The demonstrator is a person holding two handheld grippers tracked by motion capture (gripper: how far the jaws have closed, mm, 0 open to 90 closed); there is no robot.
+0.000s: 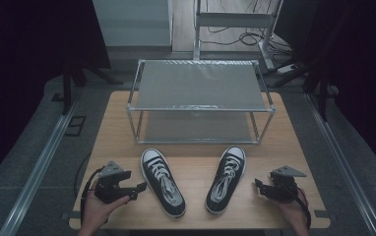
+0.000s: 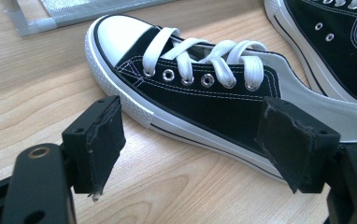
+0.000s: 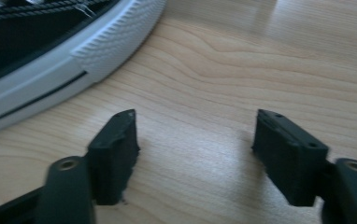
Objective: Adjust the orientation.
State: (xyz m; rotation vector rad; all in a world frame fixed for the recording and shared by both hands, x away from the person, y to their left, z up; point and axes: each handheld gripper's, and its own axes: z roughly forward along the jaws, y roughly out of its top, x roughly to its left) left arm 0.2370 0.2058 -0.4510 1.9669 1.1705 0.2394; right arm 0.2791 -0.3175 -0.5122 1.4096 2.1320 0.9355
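Saw left sneaker point(image 1: 162, 182) and right sneaker point(image 1: 227, 179) lying apart on the wooden table point(image 1: 122, 130), just in front of the metal shoe rack point(image 1: 201, 109), toes toward it. Held left gripper point(image 1: 138, 191) before the rack's left end, jaws spread, nothing between. Held right gripper point(image 1: 257, 186) before the rack's right end, likewise spread and empty.

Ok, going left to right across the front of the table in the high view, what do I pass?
Left gripper → left shoe → right shoe → right gripper.
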